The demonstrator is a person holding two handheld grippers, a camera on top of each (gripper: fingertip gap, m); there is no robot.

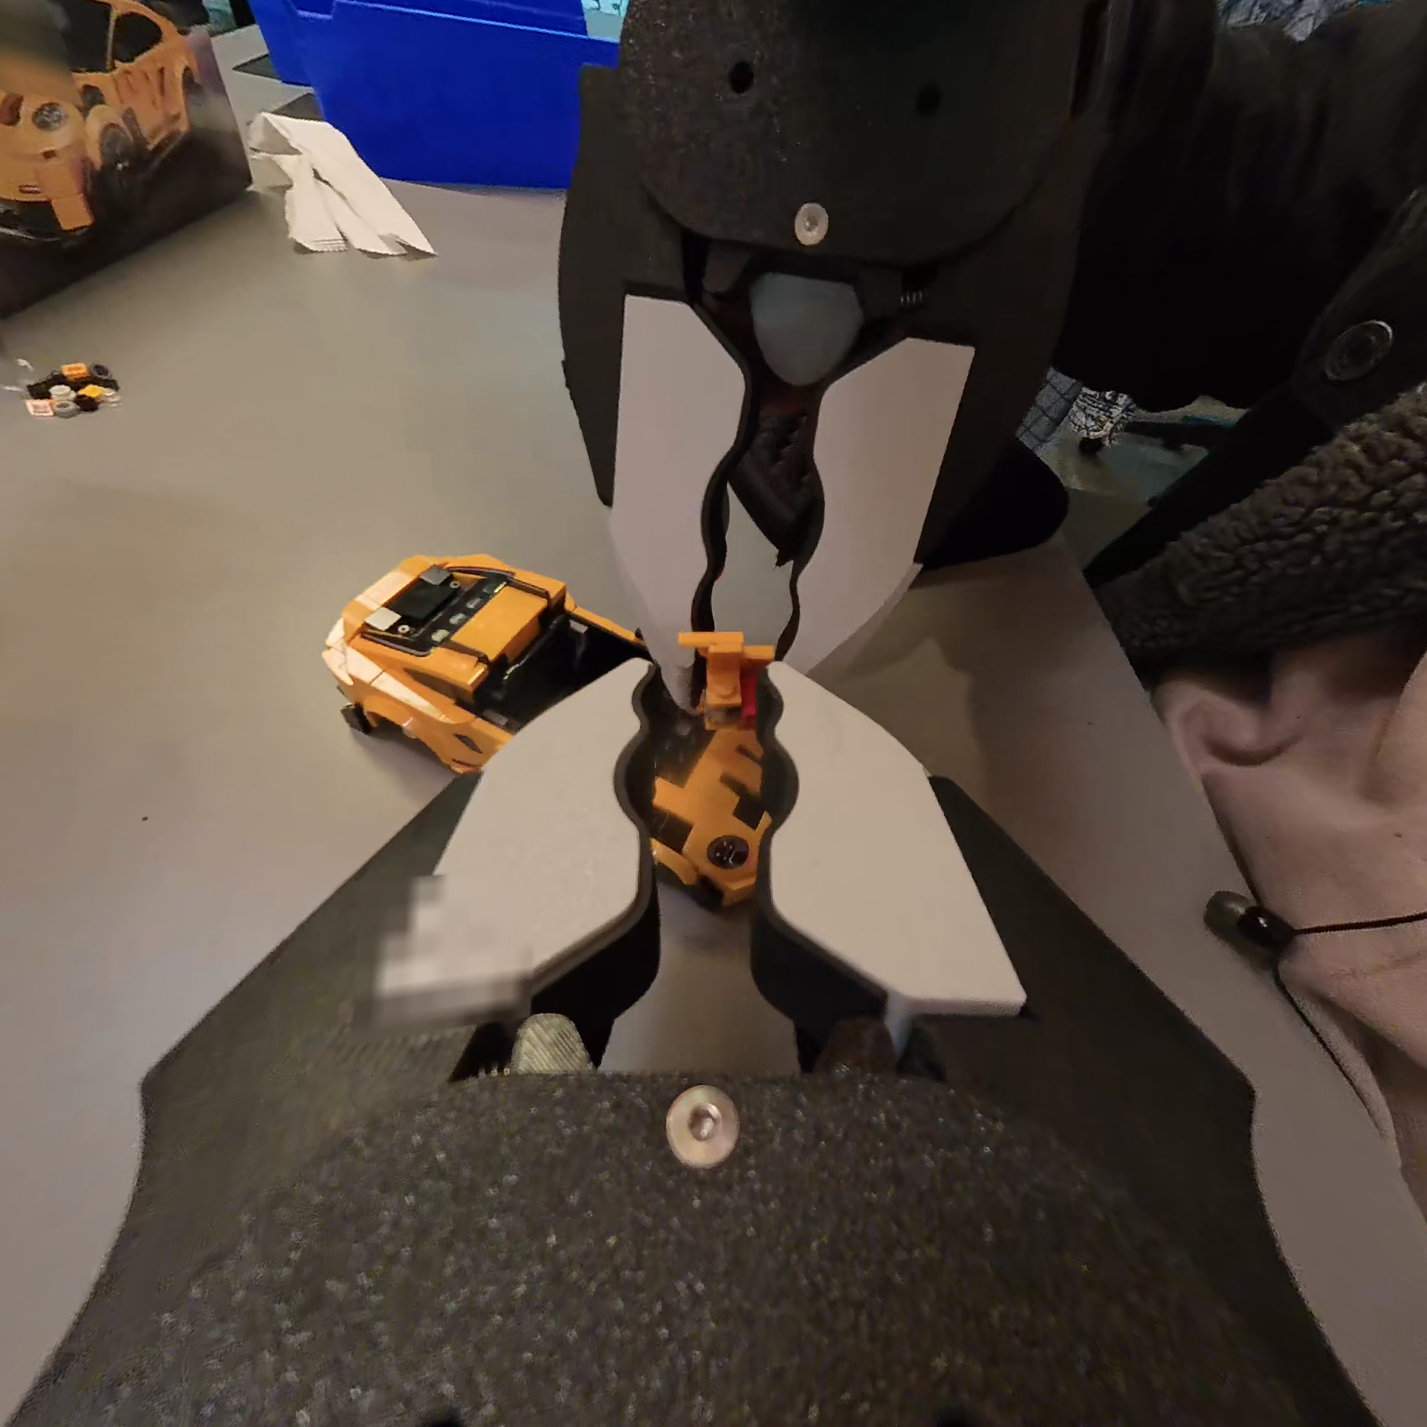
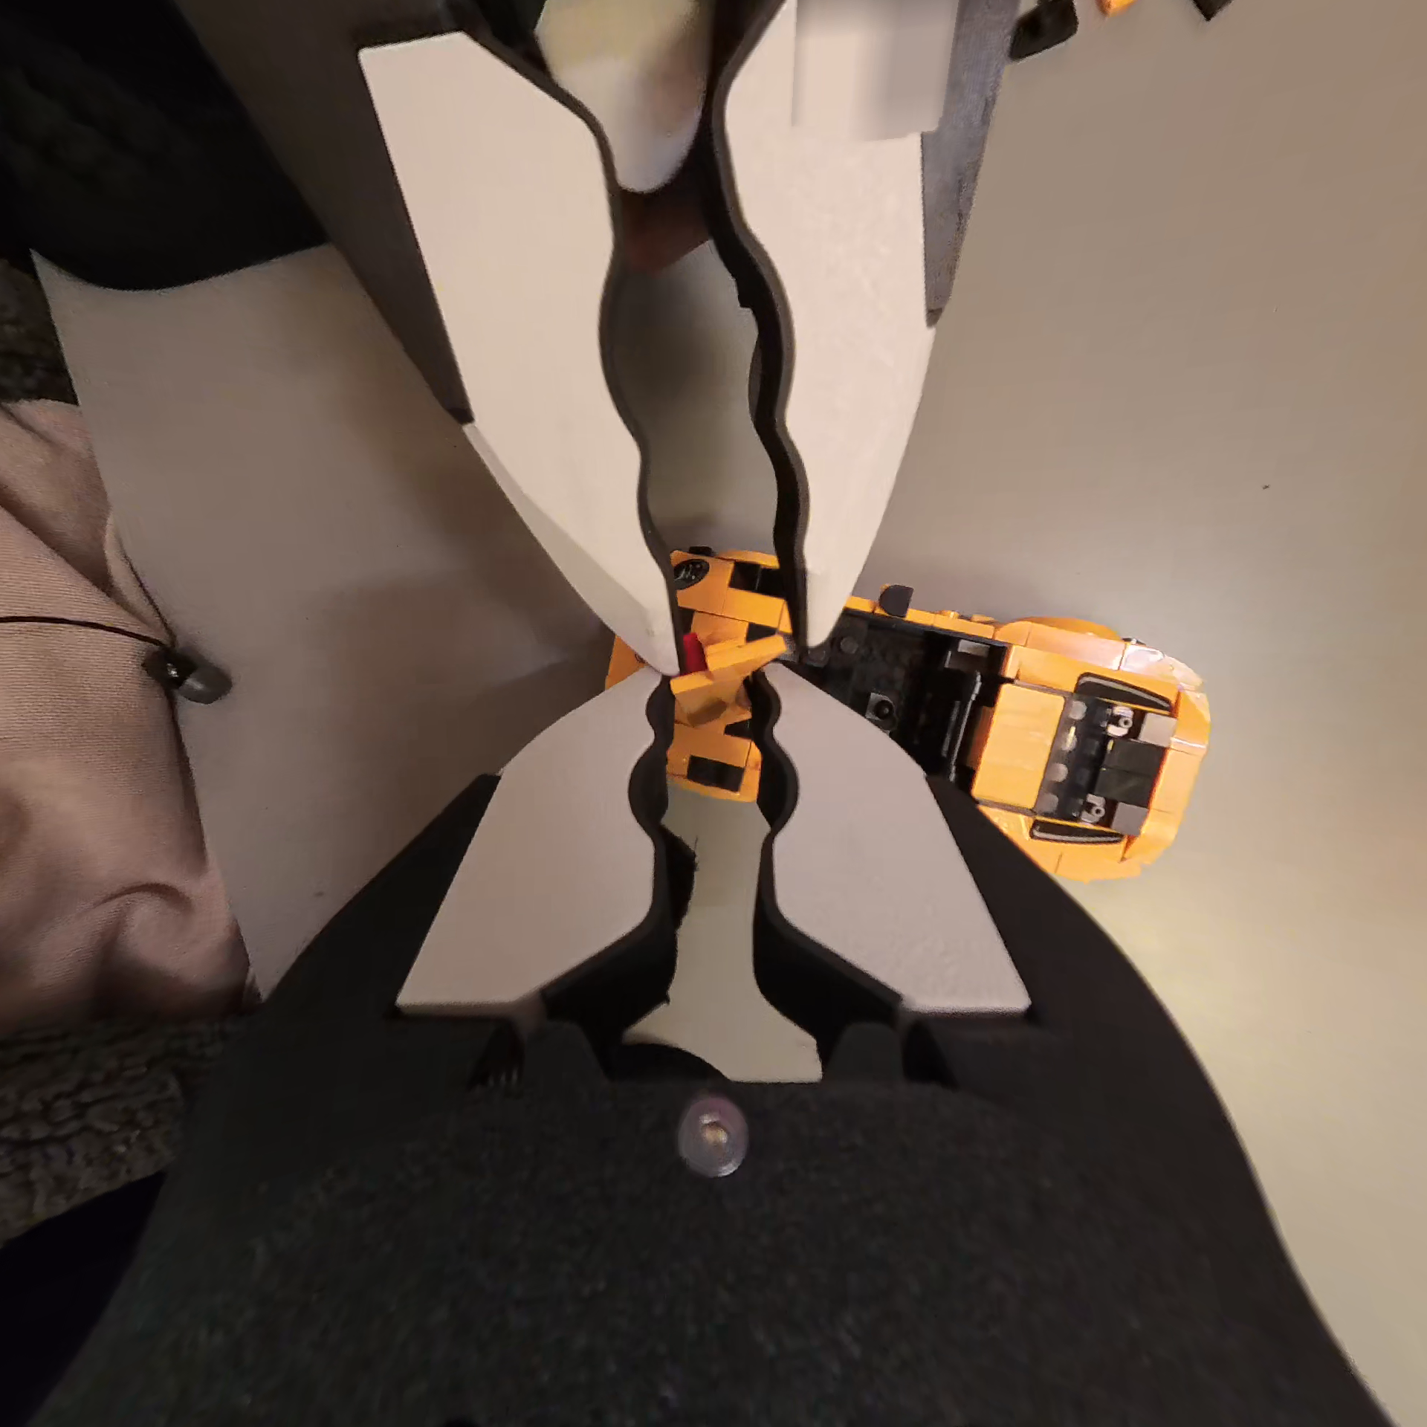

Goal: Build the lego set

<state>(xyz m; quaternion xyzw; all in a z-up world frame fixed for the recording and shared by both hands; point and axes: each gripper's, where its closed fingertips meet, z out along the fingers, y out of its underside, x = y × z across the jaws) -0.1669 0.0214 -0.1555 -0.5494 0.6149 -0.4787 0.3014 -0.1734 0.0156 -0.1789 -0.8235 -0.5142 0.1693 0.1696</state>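
Note:
An orange and black Lego car (image 1: 432, 641) lies on the grey table (image 1: 232, 849), also in the right wrist view (image 2: 1066, 741). My left gripper (image 1: 710, 679) comes from below with its fingers closed on the sides of the car's rear end (image 1: 706, 818). My right gripper (image 2: 709, 683) meets it tip to tip from the opposite side and is shut on a small orange piece with a red part (image 1: 726, 668), held right over the car's rear (image 2: 718, 764). The same piece shows in the right wrist view (image 2: 706, 687). The contact under the piece is hidden.
A Lego box (image 1: 85, 154) stands at the far left, with a blue bin (image 1: 448, 93) and white paper bags (image 1: 332, 193) behind. A small pile of loose pieces (image 1: 73, 390) lies at the left. A person's clothing (image 1: 1313, 772) is close on the right. Both grippers' tips are close together, under 4 cm apart.

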